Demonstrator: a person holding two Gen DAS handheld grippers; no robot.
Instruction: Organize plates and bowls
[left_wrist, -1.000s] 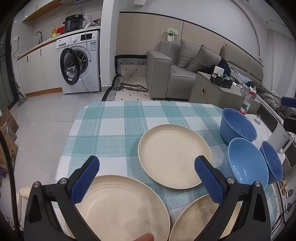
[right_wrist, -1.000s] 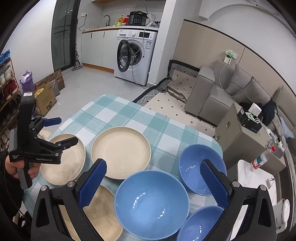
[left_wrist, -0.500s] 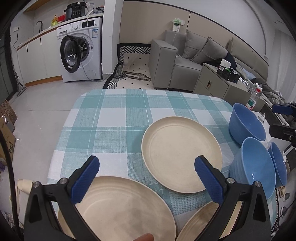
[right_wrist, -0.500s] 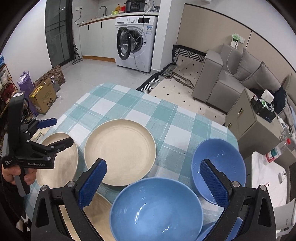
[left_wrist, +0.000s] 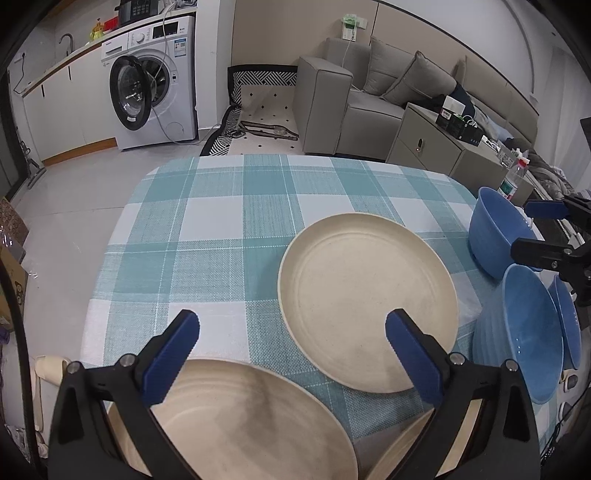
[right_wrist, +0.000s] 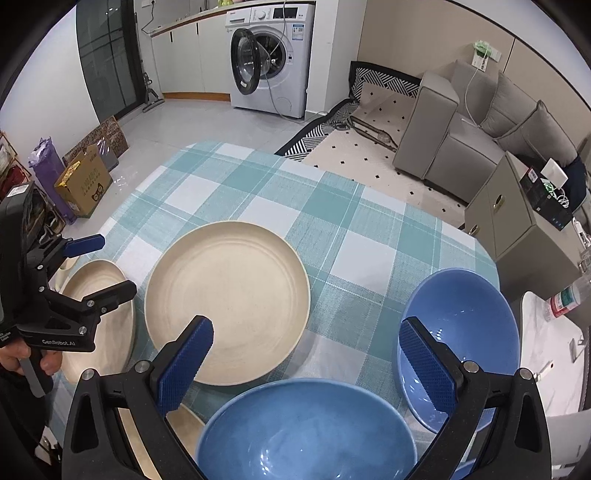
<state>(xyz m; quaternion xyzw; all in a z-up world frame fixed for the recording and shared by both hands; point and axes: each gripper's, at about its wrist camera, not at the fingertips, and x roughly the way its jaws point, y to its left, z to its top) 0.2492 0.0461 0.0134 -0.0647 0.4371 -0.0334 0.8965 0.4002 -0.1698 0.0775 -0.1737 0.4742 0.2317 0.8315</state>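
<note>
Three cream plates lie on the checked tablecloth: a middle plate (left_wrist: 367, 301) (right_wrist: 227, 301), a near-left plate (left_wrist: 236, 421) (right_wrist: 101, 317) and a third plate (right_wrist: 147, 446) whose edge shows at the bottom. Three blue bowls stand at the right: a far bowl (left_wrist: 495, 236) (right_wrist: 461, 332), a near bowl (left_wrist: 524, 336) (right_wrist: 306, 432) and a third bowl (left_wrist: 565, 325) behind it. My left gripper (left_wrist: 291, 354) hovers open over the near-left plate. My right gripper (right_wrist: 310, 362) hangs open above the near bowl. Both hold nothing.
The table (left_wrist: 229, 221) has bare cloth at its far half. Beyond it are a washing machine (left_wrist: 155, 77), a grey sofa (left_wrist: 373, 92) and a low cabinet (left_wrist: 436, 144). A bottle (right_wrist: 569, 291) stands right of the table. Cardboard boxes (right_wrist: 85, 177) sit on the floor.
Both grippers have moved forward and lower over the table, so plates and bowls look larger. Both stay open. No plate or bowl has moved.
</note>
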